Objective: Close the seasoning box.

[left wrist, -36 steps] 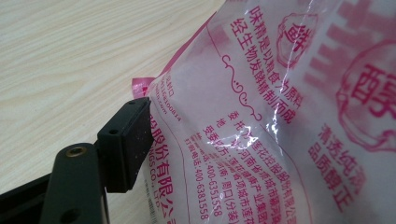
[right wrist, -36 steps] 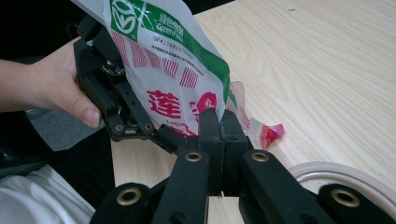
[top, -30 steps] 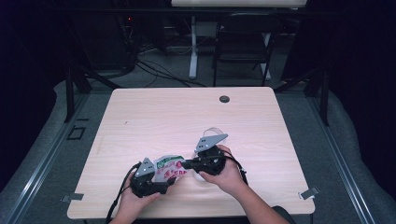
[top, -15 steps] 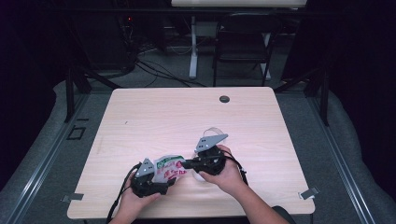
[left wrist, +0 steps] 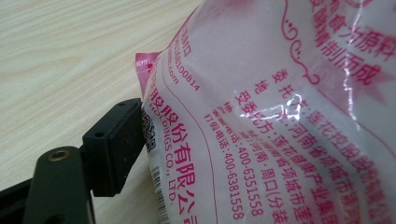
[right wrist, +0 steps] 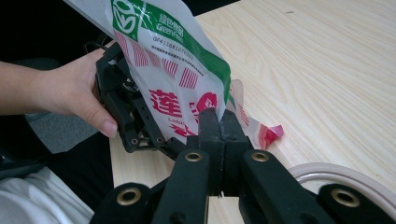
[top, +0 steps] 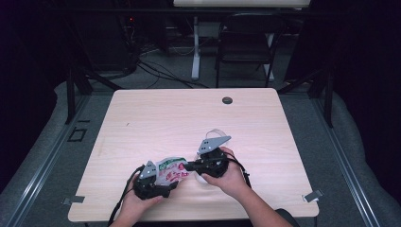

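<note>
Glossy plastic bag (left wrist: 289, 116) (crinkled); matt wood-grain table (top: 156, 118).

Bag (left wrist: 280, 116) back, pink print: "HOLDINGS CO., LTD.", "400-6351558", "400-6381558", digits "100814". Bag front, green band: "GreenFood", code below looks like "GF41168107…", partly illegible.

In the left gripper view the plastic bag (left wrist: 280, 116) hides one jaw and runs off the right and top edges. The white ring (right wrist: 345, 179), perhaps a bowl rim, is cut off.
</note>
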The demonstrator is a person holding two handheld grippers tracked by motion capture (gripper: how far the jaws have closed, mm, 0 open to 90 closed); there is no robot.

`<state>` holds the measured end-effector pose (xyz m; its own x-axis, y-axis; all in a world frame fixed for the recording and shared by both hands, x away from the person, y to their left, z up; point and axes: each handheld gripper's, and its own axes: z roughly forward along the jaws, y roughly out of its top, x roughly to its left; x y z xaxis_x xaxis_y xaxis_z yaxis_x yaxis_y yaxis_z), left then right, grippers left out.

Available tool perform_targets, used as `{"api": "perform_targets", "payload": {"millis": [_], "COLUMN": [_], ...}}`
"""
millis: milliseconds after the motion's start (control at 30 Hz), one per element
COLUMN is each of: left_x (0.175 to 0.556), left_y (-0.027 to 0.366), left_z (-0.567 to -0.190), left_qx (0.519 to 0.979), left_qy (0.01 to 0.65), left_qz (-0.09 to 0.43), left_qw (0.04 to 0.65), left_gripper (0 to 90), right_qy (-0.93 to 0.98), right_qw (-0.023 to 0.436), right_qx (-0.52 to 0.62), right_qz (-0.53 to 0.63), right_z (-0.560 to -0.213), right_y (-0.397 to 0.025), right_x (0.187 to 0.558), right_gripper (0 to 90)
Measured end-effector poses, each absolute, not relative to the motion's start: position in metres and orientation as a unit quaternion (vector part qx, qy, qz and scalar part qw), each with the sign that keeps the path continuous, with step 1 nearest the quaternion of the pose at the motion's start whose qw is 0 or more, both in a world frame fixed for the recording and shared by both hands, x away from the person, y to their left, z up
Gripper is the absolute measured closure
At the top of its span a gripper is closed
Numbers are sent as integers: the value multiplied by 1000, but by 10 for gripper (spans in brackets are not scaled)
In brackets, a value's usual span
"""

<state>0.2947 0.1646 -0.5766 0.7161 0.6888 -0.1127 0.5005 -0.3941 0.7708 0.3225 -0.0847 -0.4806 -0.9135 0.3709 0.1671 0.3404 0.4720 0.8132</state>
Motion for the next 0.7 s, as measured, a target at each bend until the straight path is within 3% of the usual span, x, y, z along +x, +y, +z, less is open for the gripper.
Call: {"api": "perform_targets", "payload": {"millis": [700], "left_x": [300], "left_y": [161], "left_z": [-589], "left_qx": [845], "left_qy": [346], "left_qz": [100], "left_qw": [396], "left_gripper": [237], "right_qy": [858], "right_qw": [15], "right_qx": [209], "right_qz": [469], "right_z": [-482], "right_y": [-84], "right_x": [323], "right_gripper": [900]}}
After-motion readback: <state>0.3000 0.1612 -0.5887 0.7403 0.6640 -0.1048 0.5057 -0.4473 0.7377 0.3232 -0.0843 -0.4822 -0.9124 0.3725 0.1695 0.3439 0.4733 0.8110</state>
